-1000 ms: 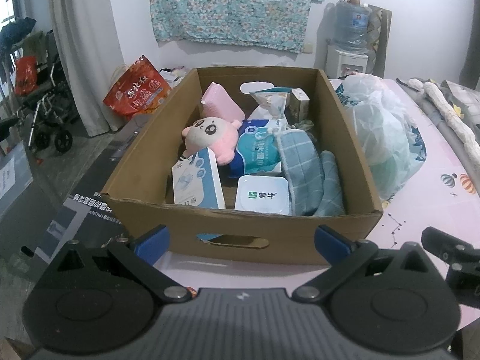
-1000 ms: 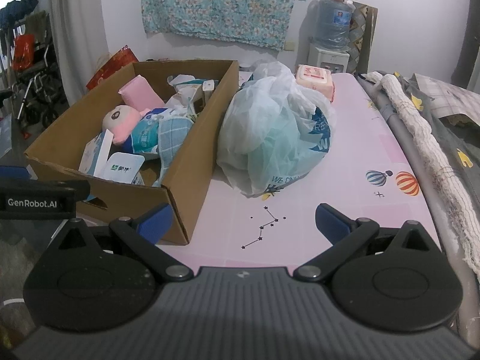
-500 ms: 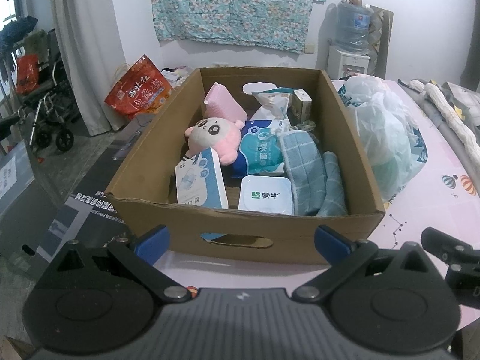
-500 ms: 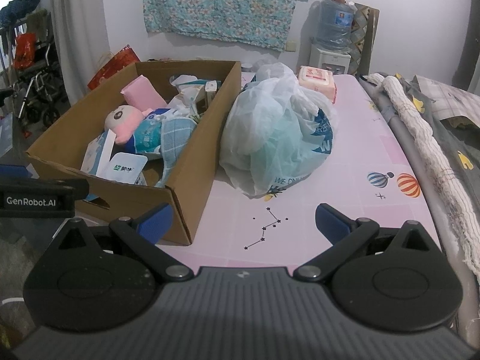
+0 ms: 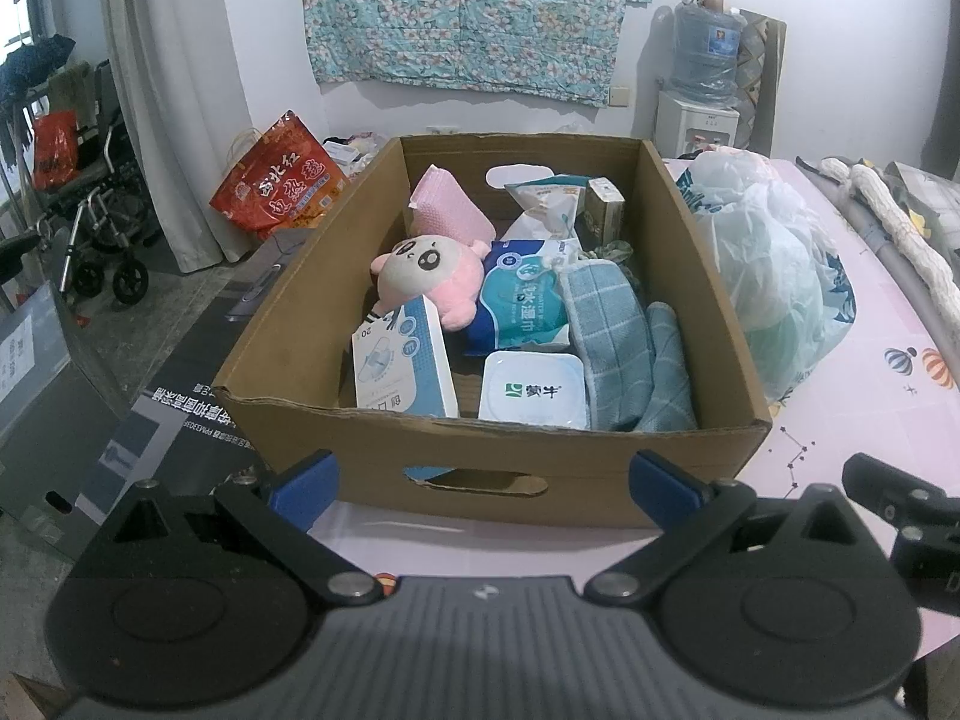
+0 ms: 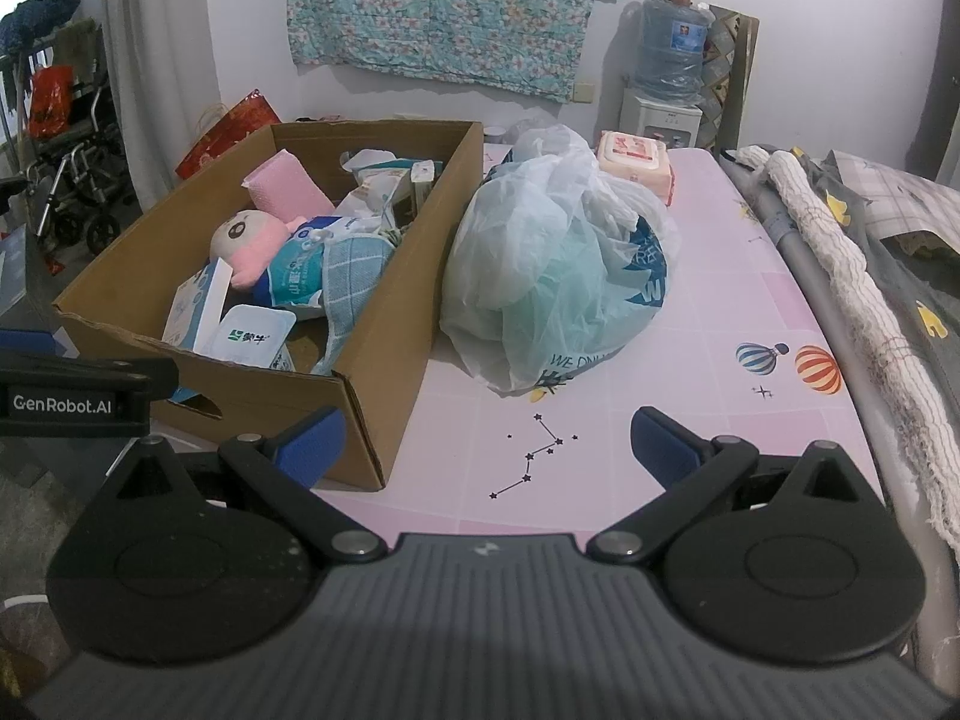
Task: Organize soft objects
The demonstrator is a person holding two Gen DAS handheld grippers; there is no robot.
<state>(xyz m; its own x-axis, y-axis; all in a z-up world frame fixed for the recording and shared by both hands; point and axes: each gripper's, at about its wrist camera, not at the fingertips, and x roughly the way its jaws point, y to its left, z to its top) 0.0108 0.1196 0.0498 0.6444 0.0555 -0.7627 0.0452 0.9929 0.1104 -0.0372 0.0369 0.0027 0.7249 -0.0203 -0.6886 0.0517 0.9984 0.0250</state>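
Your left gripper [image 5: 480, 474] hangs just short of the cardboard box's [image 5: 486, 450] near wall, fingers spread wide with nothing between them. Your right gripper [image 6: 486, 438] is likewise spread and empty, over the pink table [image 6: 720, 312] to the right of the box.

Box contents, as found: a pink plush toy [image 5: 429, 276] sits left of centre, touching a blue wet-wipe pack [image 5: 522, 306] on its right. A blue checked cloth [image 5: 612, 324] lies along the box's right wall, draped over a plainer blue cloth [image 5: 666, 372]. At the near wall stand a mask box [image 5: 402, 360] and a white tray [image 5: 534, 390]. A pink foam pad [image 5: 447, 210] leans toward the far-left corner, with small packets [image 5: 546, 198] near the far wall.

Outside the box, touching its right wall, rests a knotted plastic bag [image 6: 552, 264]; its contents cannot be made out. Beyond the bag lies a pink wipe pack [image 6: 636, 162].

Handling judgement: the plush looks light and compressible; pinch it across the body or an ear, not the round head, which may squeeze out. The cloths are limp and will trail, so take them at a fold. The bag film looks slippery; grip it at the gathered top.
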